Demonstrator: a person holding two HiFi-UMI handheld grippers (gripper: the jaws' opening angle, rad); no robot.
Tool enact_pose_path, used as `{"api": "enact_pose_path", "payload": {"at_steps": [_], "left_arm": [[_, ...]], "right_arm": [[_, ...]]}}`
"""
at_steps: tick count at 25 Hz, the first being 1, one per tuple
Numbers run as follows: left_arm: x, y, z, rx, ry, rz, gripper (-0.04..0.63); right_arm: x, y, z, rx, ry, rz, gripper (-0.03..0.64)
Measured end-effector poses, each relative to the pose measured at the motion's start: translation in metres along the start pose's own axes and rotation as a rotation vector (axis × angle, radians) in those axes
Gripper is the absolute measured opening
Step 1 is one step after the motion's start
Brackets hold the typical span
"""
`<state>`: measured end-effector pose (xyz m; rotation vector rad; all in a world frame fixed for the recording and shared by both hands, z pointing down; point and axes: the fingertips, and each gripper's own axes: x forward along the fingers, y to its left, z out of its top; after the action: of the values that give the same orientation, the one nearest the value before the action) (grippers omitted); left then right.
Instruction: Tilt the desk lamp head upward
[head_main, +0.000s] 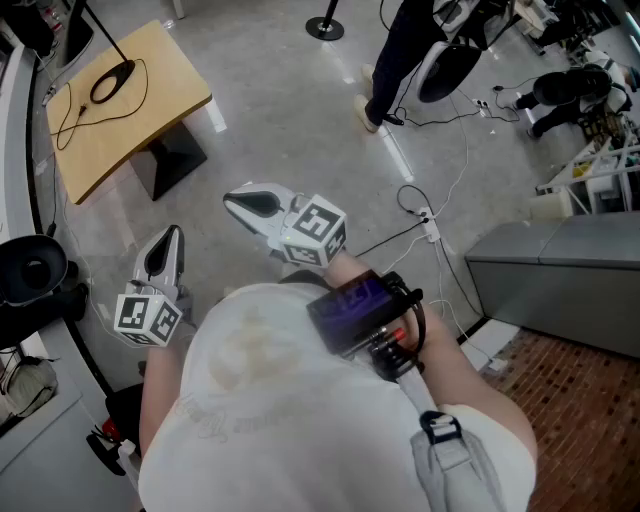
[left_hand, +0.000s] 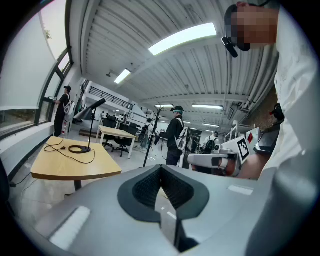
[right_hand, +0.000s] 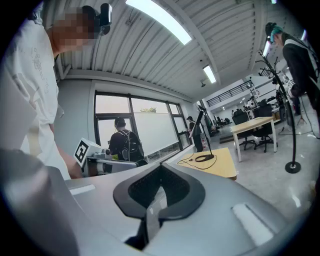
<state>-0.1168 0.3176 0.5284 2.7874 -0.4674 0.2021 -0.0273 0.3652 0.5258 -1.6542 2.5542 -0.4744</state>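
The desk lamp stands on a wooden desk (head_main: 150, 120) at the upper left of the head view, with its black ring base (head_main: 110, 82) and a cable on the desktop; its head is cut off by the frame's top edge. The left gripper view shows the lamp base (left_hand: 80, 149) and the slim black lamp head (left_hand: 95, 104) far ahead. My left gripper (head_main: 168, 234) and right gripper (head_main: 234, 200) are held near my chest, well short of the desk. Both are shut with nothing between the jaws. The right gripper view shows the lamp base (right_hand: 204, 158) in the distance.
A person in dark clothes (head_main: 400, 50) stands on the floor beyond. Cables and a power strip (head_main: 430, 230) lie to the right, near a grey cabinet (head_main: 560, 280). A black stand base (head_main: 324, 28) is at the top. A black round device (head_main: 35, 270) sits at the left.
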Motion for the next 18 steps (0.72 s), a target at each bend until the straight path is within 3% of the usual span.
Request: {"api": "enact_pose_path", "payload": {"at_steps": [11, 18], "left_arm": [[0.008, 0.007, -0.004, -0.009, 0.001, 0.017, 0.002], [0.003, 0.004, -0.008, -0.018, 0.024, -0.009, 0.002]], "right_arm": [[0.008, 0.004, -0.001, 0.038, -0.019, 0.067, 0.011], [0.008, 0.023, -0.024, 0.02, 0.062, 0.077, 0.012]]}}
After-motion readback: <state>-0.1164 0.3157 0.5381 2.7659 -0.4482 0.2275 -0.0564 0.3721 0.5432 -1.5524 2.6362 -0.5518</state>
